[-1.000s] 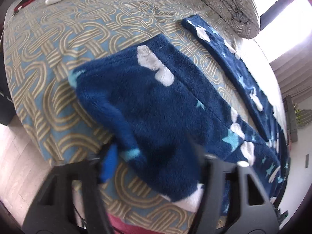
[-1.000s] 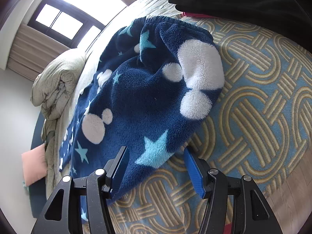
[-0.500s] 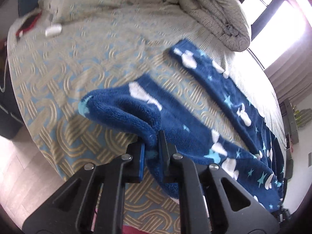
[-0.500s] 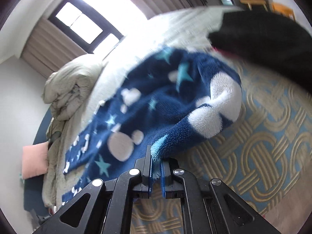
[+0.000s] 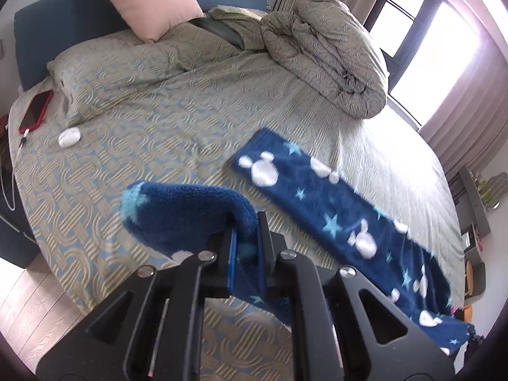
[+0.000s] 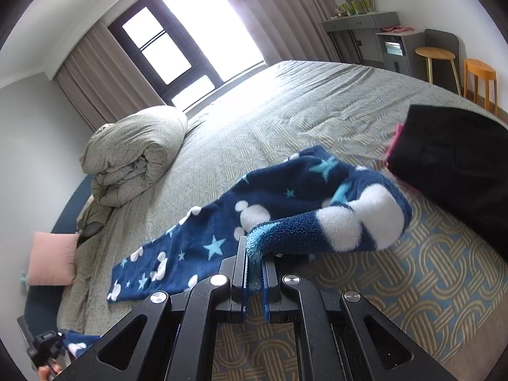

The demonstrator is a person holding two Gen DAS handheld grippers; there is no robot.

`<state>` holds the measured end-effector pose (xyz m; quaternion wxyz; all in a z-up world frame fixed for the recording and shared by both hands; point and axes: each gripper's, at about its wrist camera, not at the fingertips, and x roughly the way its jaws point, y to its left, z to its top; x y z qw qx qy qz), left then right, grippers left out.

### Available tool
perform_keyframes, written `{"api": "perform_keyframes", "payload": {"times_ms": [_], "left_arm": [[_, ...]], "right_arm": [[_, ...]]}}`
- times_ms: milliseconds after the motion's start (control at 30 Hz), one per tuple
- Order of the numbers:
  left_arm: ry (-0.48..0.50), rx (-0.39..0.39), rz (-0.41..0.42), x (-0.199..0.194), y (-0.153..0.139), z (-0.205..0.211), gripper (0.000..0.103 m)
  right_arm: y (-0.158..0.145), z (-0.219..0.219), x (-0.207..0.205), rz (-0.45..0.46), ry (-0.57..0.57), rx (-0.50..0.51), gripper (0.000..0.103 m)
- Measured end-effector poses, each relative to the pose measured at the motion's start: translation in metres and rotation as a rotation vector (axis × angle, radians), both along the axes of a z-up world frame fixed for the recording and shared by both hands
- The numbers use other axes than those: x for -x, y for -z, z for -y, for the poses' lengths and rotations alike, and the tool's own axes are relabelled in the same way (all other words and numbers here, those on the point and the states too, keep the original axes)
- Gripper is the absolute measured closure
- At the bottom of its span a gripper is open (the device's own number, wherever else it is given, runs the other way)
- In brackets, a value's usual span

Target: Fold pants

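Fleece pants point(image 5: 320, 203), dark blue with white mouse shapes and light blue stars, lie across the patterned bed. My left gripper point(image 5: 246, 247) is shut on one leg's end, lifted above the sheet; the other leg stretches flat to the right. In the right wrist view my right gripper point(image 6: 254, 270) is shut on the pants point(image 6: 285, 203) at an edge near the waist, lifted off the bed. The left gripper point(image 6: 47, 349) shows at the bottom left of that view, holding fleece.
A rolled duvet point(image 5: 327, 63), a pink pillow point(image 5: 149, 0), a red phone point(image 5: 35, 111) and a white case point(image 5: 69, 137) lie on the bed. Black clothing point(image 6: 454, 162) lies to the right of the pants. Stools point(image 6: 479, 76) and a cabinet stand beyond the bed.
Both grippers closed on the pants and lifted their held edges off the bed. The views now look higher across the bed.
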<state>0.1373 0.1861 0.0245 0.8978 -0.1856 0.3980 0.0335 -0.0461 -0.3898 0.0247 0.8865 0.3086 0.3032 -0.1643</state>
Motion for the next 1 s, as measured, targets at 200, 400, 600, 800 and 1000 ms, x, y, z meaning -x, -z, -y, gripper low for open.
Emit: {"api": "perform_keyframes", "payload": {"times_ms": [200, 400, 600, 800, 1000], "left_arm": [[-0.043, -0.109, 0.036, -0.042, -0.019, 0.017, 0.096], [0.002, -0.046, -0.039, -0.073, -0.001, 0.027, 0.094], [-0.055, 0.030, -0.216, -0.064, 0.057, 0.002, 0.043], [0.027, 0.089, -0.352, -0.096, 0.096, 0.024, 0.042], [-0.091, 0.085, -0.320, -0.126, 0.095, -0.002, 0.031]], "right_arm": [[-0.009, 0.010, -0.043, -0.054, -0.011, 0.006, 0.098], [-0.007, 0.017, -0.097, -0.114, -0.033, -0.006, 0.098], [0.005, 0.004, -0.104, -0.129, -0.061, 0.063, 0.098], [0.010, 0.006, -0.091, -0.113, -0.035, 0.052, 0.098], [0.012, 0.011, -0.075, -0.115, -0.019, 0.023, 0.097]]}}
